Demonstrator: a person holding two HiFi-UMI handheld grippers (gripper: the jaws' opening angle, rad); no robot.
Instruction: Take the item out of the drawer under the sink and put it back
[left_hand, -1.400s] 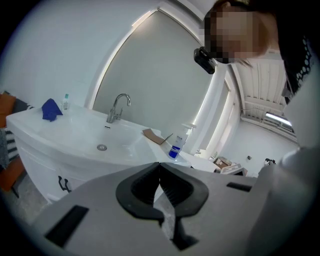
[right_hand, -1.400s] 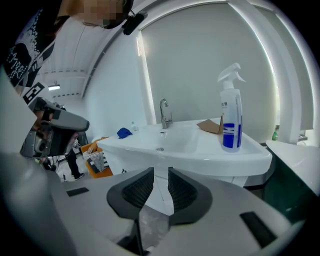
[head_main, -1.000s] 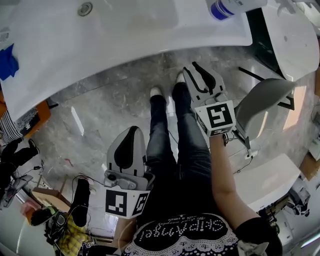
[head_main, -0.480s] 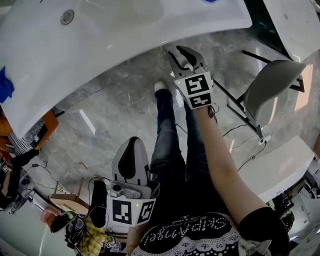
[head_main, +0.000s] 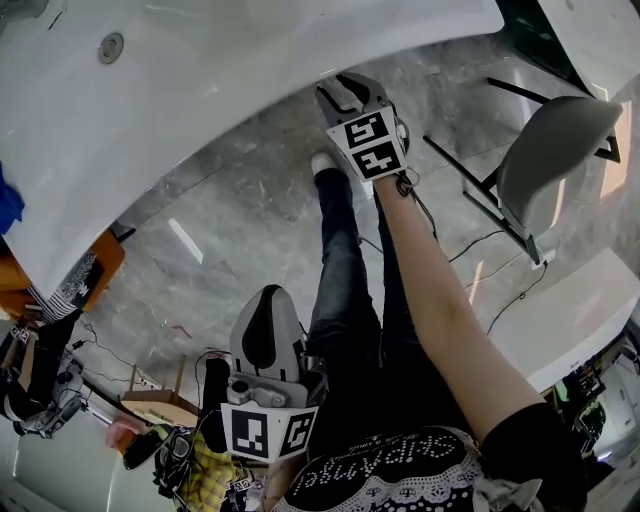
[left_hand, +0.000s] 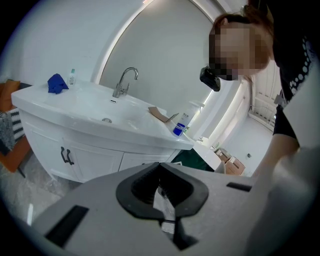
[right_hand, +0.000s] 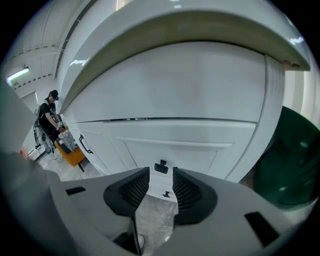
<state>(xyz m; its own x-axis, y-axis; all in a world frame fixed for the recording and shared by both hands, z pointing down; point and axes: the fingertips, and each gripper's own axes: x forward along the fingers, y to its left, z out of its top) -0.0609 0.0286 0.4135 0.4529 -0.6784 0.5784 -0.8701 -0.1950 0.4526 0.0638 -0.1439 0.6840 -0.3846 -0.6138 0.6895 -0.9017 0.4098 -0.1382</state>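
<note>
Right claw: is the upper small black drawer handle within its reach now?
Probably yes: the right claw, jaws just opening and empty, lines up on the upper small black drawer handle, nothing between.

White cabinet (right_hand: 170, 125) with a small black handle (right_hand: 160, 167). Below it, grey veined floor (head_main: 230, 230). Beside it, a dark green shape, perhaps a bin (right_hand: 295, 160).

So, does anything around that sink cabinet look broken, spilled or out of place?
Nothing looks damaged or spilled: the cabinet front sits shut and flush. The only untidy spots are loose cables trailing over the floor beside the person's legs, and a scrap of cardboard lying on the sink top.
</note>
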